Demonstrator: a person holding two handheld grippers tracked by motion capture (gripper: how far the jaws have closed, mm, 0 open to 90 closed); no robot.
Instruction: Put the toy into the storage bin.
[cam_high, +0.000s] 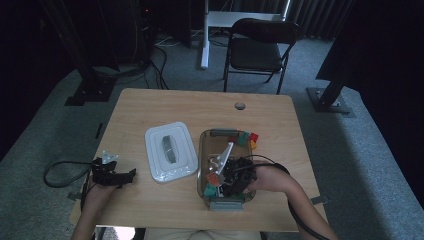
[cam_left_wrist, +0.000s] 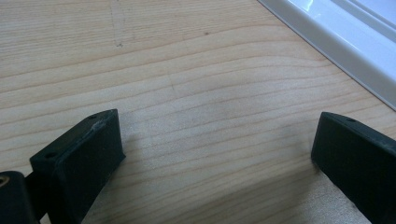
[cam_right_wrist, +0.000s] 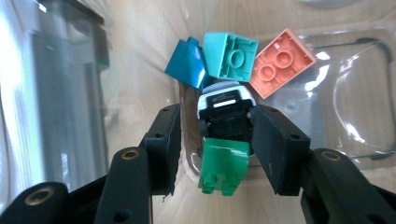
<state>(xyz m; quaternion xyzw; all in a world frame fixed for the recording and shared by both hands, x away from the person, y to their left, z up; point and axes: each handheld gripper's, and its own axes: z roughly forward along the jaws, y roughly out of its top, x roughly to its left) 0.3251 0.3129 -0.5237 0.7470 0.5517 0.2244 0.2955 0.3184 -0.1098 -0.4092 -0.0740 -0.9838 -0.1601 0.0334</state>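
Nearest the person, the right hand-held gripper (cam_right_wrist: 217, 140) reached down into the clear plastic container (cam_high: 203, 150) on the right half of the wooden desk (cam_high: 150, 200). In the right gripper view, a green toy brick (cam_right_wrist: 223, 164) with a black-and-white piece (cam_right_wrist: 226, 109) on top of it sat between the two black jaws; the right jaw lay against the piece, while a narrow gap showed at the left jaw, so the grip looked released rather than clenched. Just beyond the jaws lay a dark blue sloped brick (cam_right_wrist: 187, 65), a teal brick (cam_right_wrist: 231, 55) with its hollow underside up, and a salmon brick (cam_right_wrist: 280, 61), all close together on the container's floor. In the high view, more bricks, green and red (cam_high: 254, 136) among them, were bunched in the container's far right corner, and a white stick-like piece (cam_high: 225, 152) lay slanted across its middle. The left hand-held gripper (cam_left_wrist: 217, 149) rested low over bare desk near the left edge, jaws spread wide with nothing between them. Just to its right and farther in, the white container lid (cam_high: 170, 150) lay flat on the desk, beside the container. Beyond the desk, a dark folding chair (cam_high: 257, 47) stood on the grey carpet.
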